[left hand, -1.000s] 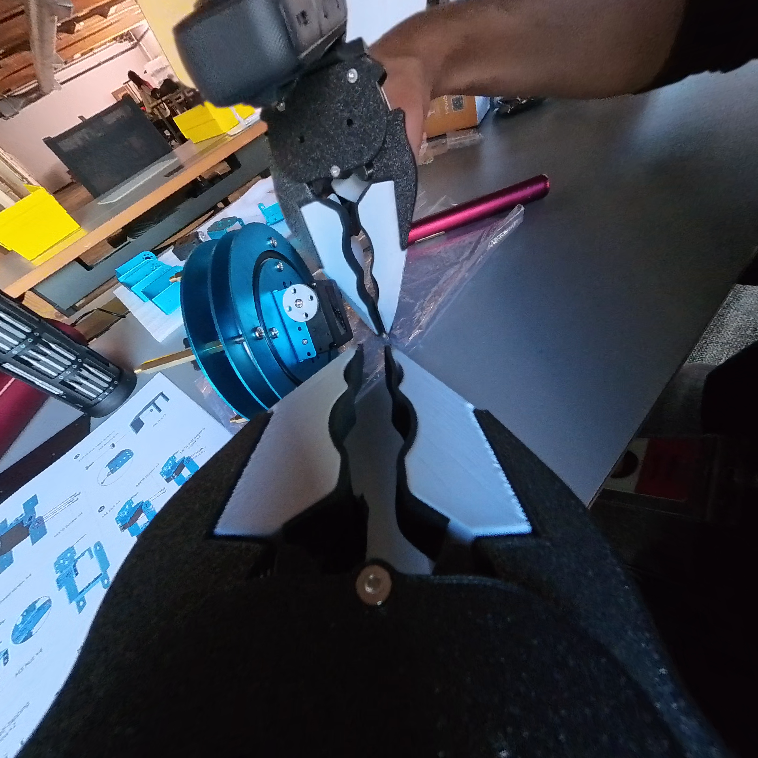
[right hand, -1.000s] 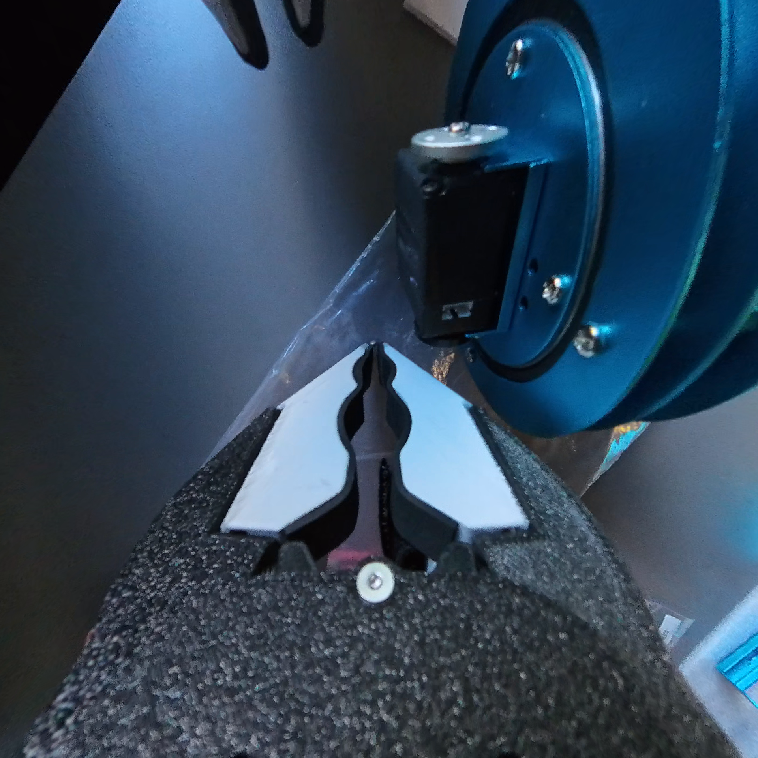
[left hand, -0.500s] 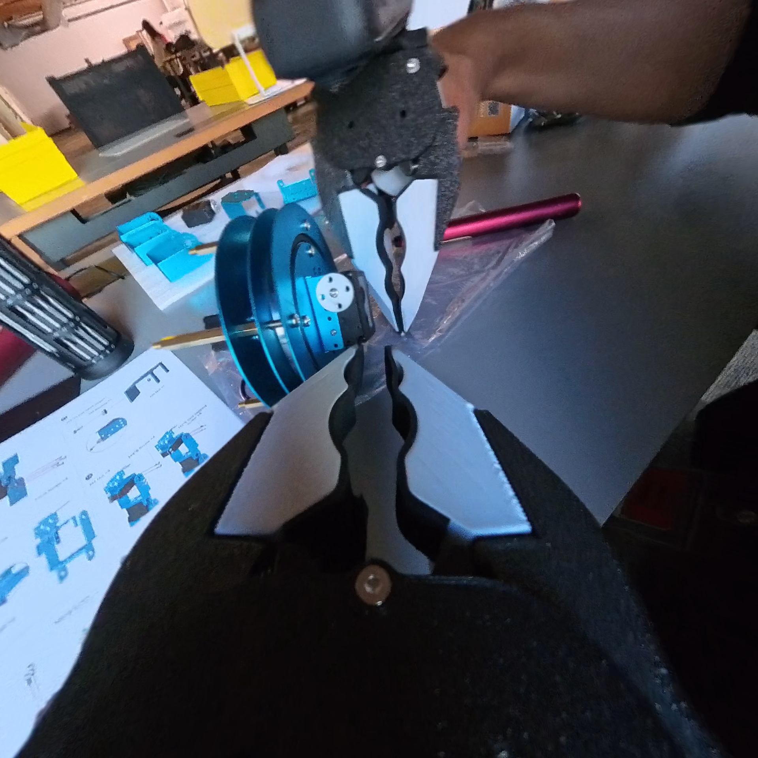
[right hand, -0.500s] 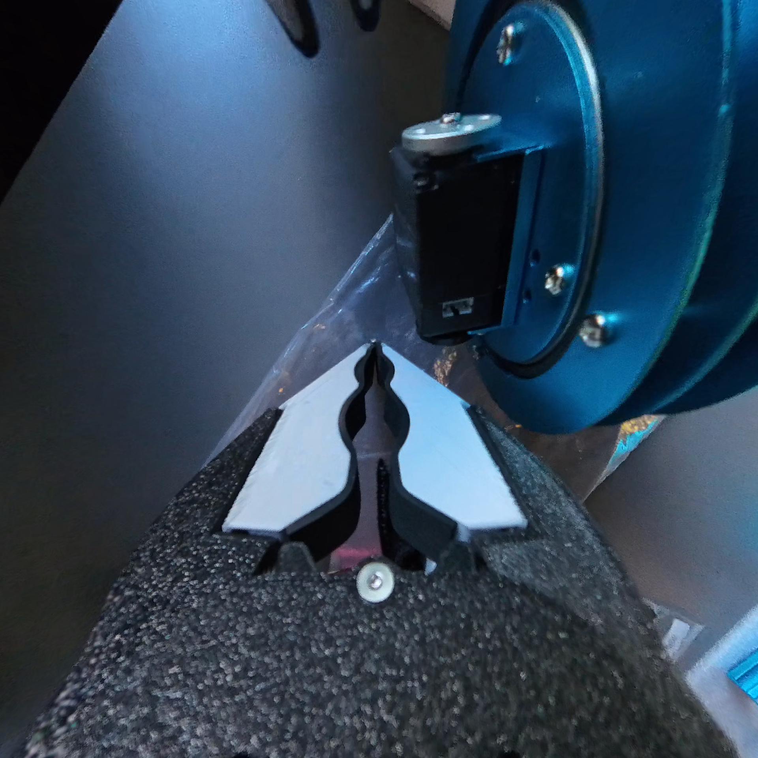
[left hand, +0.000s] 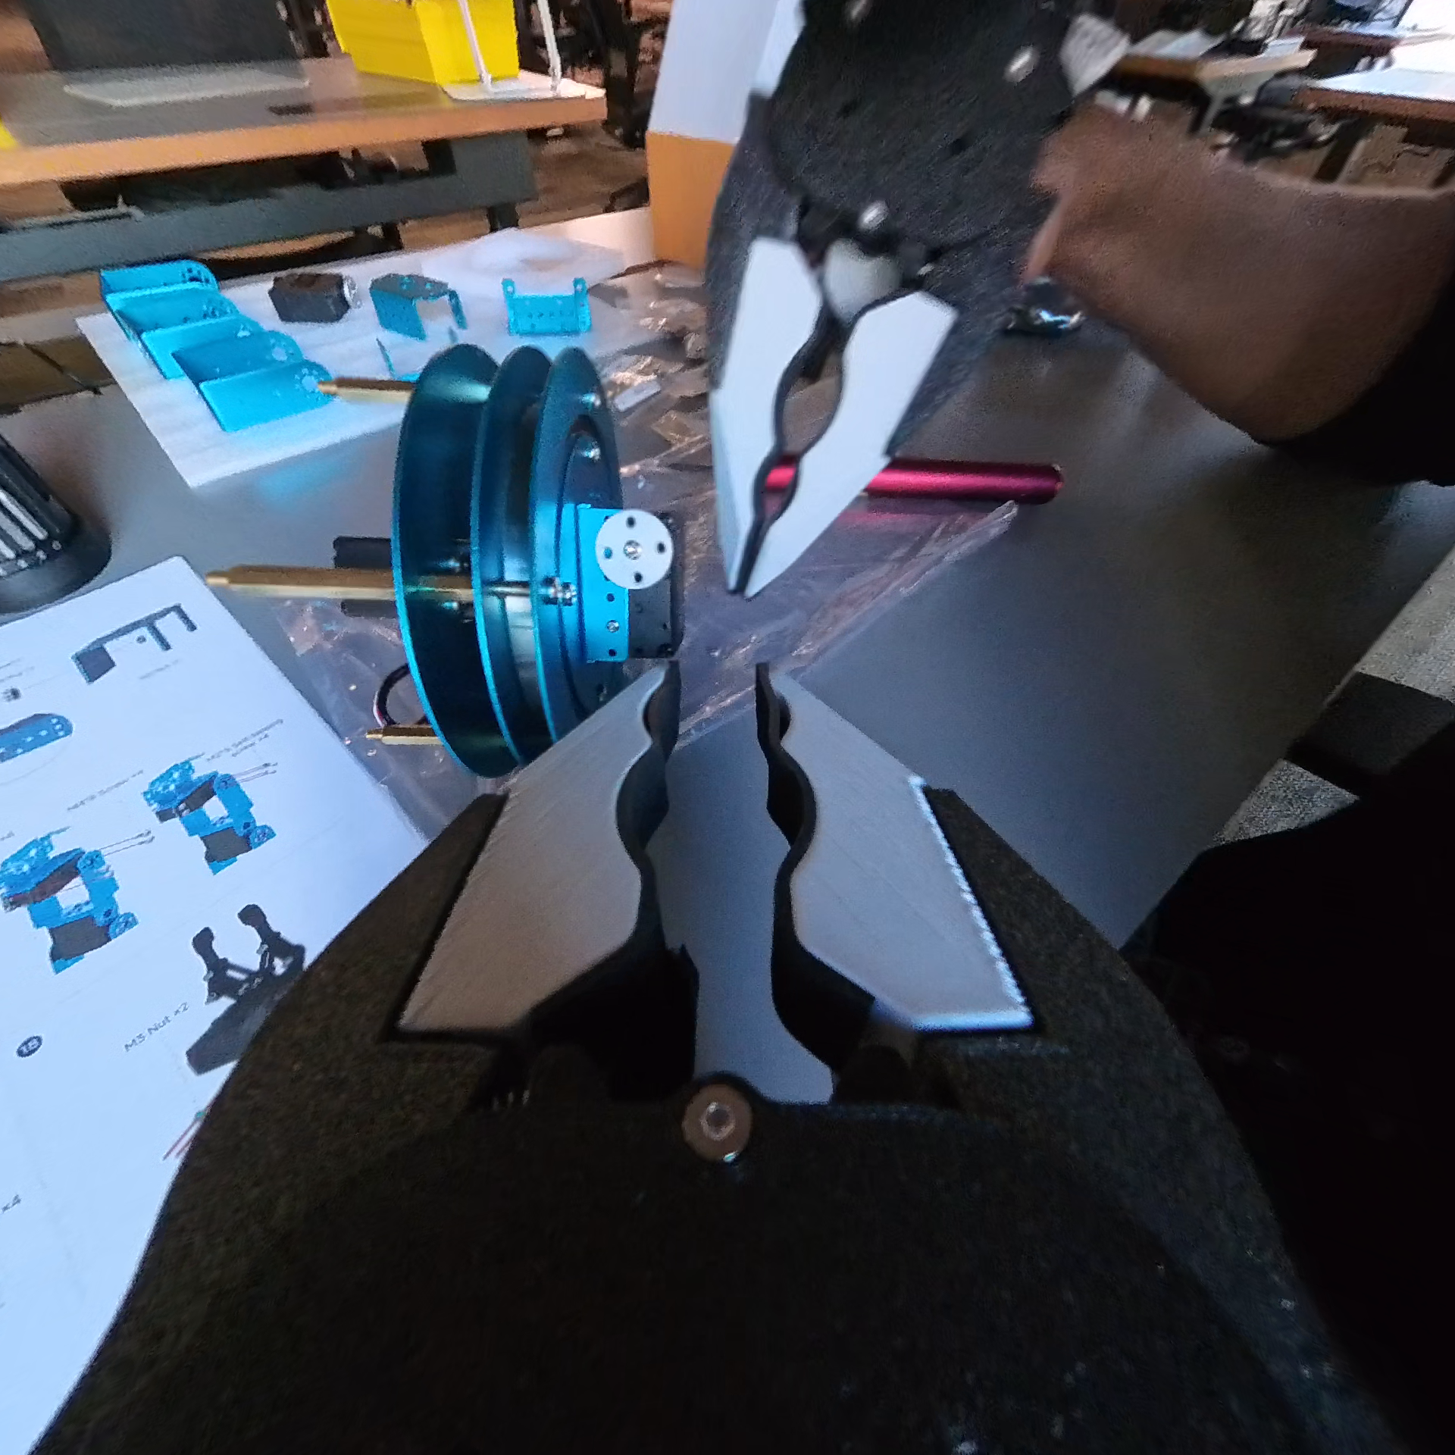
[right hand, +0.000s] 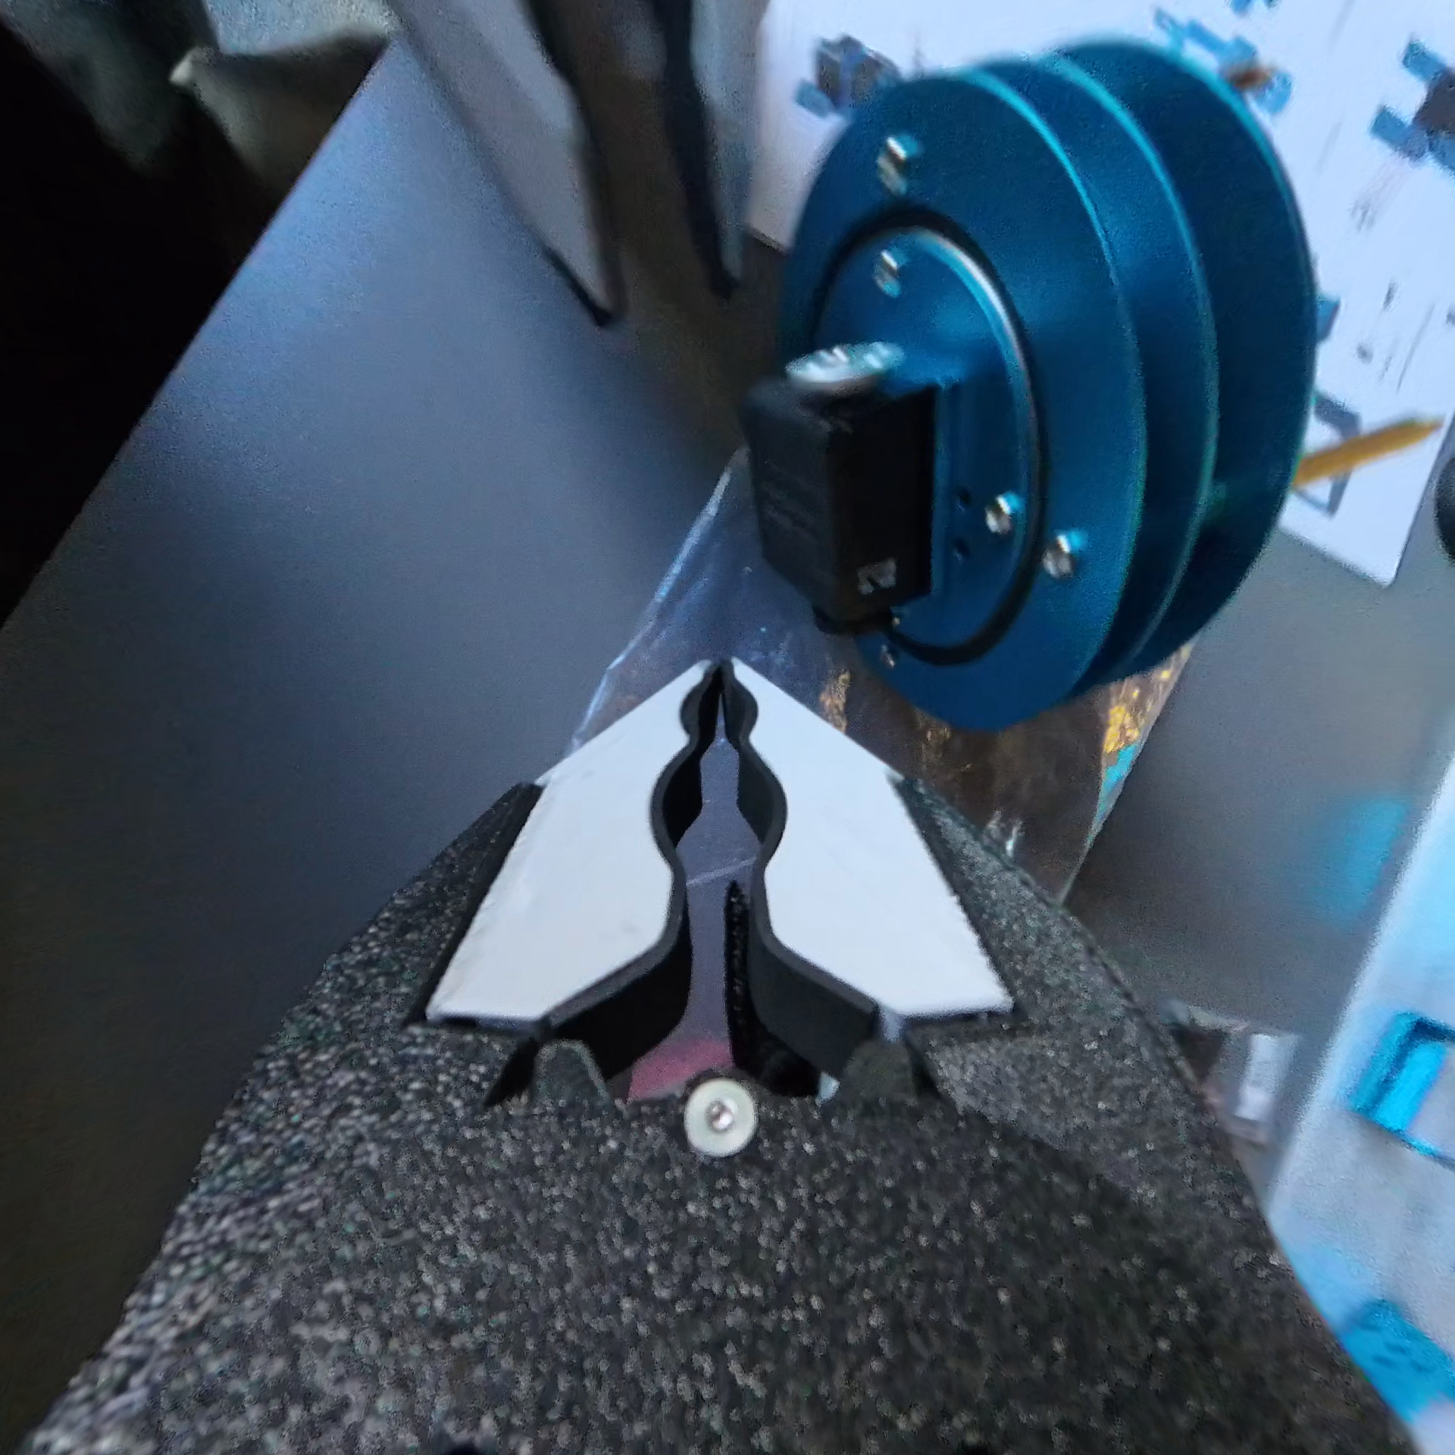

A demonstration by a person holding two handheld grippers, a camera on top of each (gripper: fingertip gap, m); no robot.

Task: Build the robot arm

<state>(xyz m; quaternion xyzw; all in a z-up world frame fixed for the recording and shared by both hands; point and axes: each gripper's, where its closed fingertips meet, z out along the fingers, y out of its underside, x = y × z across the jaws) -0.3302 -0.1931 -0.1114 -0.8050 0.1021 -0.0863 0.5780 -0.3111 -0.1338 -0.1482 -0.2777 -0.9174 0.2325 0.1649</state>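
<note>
A blue disc assembly [left hand: 504,567] stands on edge on the grey table [left hand: 1102,669], with a black servo [left hand: 653,622] and a white horn on its face. My left gripper [left hand: 716,677] is open and empty, its tips just right of the servo, over a clear plastic bag [left hand: 827,598]. My right gripper [left hand: 740,586] hangs above the bag, held by a hand, and is shut with nothing visible between its tips. In the right wrist view the right gripper [right hand: 720,669] is shut above the bag [right hand: 984,748], short of the assembly [right hand: 1102,354] and servo [right hand: 842,488]. The left gripper [right hand: 661,303] shows blurred beyond.
A magenta rod [left hand: 960,480] lies behind the bag. A printed instruction sheet [left hand: 118,787] lies at the left. Blue brackets [left hand: 212,346] sit on white foam at the back. A black tool holder [left hand: 24,512] is at the far left. The table edge runs along the right. Tip to tip, the grippers are about 8 centimetres apart.
My left gripper has opened wider and drawn back a little. My right gripper has lifted off the bag and moved back from the servo, still shut.
</note>
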